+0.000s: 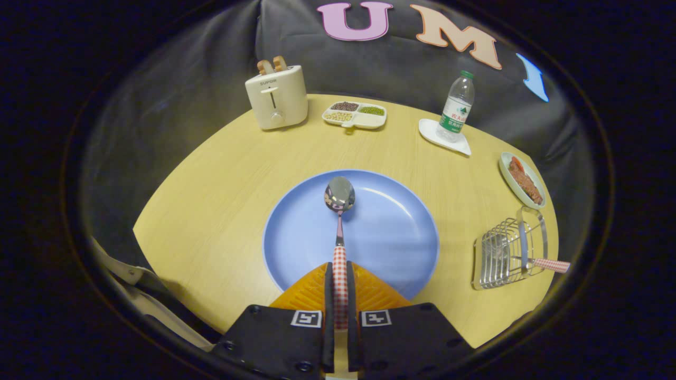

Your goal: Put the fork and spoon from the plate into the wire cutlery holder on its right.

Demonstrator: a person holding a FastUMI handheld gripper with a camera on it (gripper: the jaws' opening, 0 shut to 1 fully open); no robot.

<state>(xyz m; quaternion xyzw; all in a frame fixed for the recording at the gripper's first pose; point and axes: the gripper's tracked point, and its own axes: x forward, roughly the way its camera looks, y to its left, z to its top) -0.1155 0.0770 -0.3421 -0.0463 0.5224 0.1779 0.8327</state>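
My gripper (339, 272) is shut on the red-checked handle of the spoon (339, 211). The spoon's steel bowl points straight ahead of the fingers, over the middle of the round blue plate (391, 232) on the wooden table. Whether the bowl rests on the plate or hovers just over it I cannot tell. To the right of the plate stands the wire cutlery holder (504, 253). A red-checked handle (552, 265) sticks out of the holder to the right, the fork's by its look; its head is hidden among the wires.
Along the far side of the table (211, 200) stand a cream toaster (277, 95) with bread in its slots, a divided dish of beans (355, 114) and a water bottle (457, 105) on a white coaster. A small dish with food (522, 179) sits just beyond the holder.
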